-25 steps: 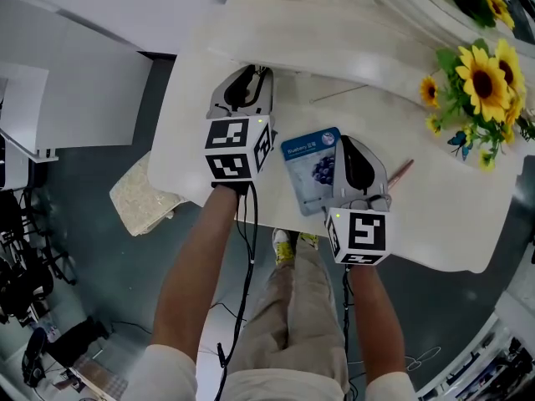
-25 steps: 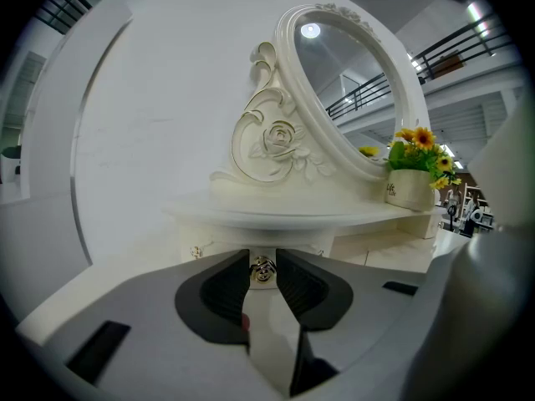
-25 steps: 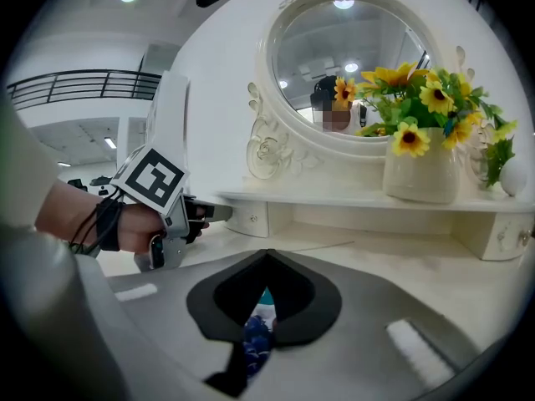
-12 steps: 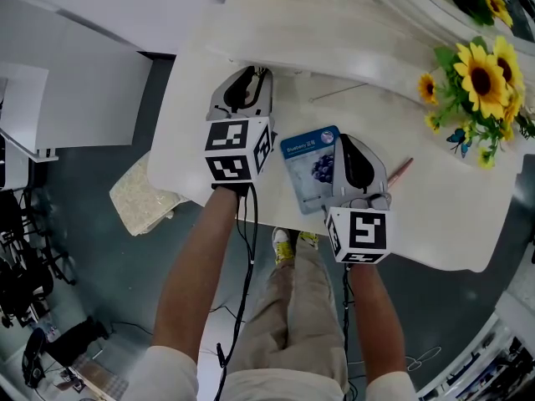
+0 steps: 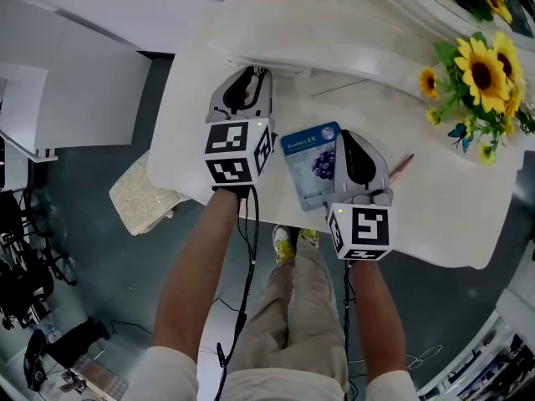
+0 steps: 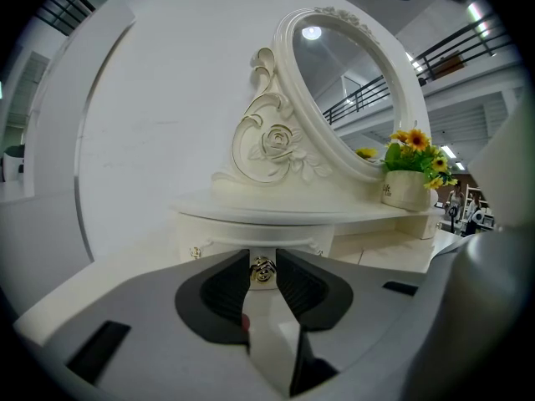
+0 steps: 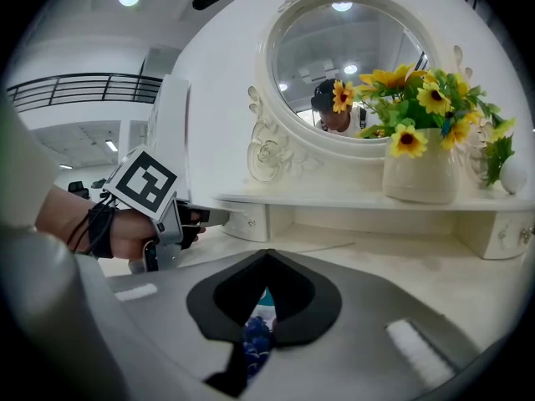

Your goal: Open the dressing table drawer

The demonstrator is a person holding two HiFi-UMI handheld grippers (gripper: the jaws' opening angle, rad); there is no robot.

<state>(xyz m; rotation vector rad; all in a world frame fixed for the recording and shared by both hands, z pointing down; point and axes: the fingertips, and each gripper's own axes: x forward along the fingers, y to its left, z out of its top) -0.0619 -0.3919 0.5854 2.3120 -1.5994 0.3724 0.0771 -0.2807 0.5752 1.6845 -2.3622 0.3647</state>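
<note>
The white dressing table (image 5: 435,215) has a small drawer (image 6: 216,247) under its raised shelf, with a gold knob (image 6: 263,270). In the left gripper view my left gripper (image 6: 263,260) reaches level at the drawer front, and its dark pads close on either side of the knob. From the head view the left gripper (image 5: 251,75) has its tips under the shelf edge. My right gripper (image 5: 346,139) rests shut over the right part of a blue sachet (image 5: 309,165) that lies flat on the tabletop. The sachet (image 7: 255,341) shows below the closed jaws.
An oval mirror (image 6: 351,90) stands on the shelf. A cream vase of sunflowers (image 7: 418,174) is at the right, with another small drawer (image 7: 501,236) beyond it. A pen (image 5: 399,172) lies by the right gripper. A beige cushioned stool (image 5: 142,195) sits under the table's left end.
</note>
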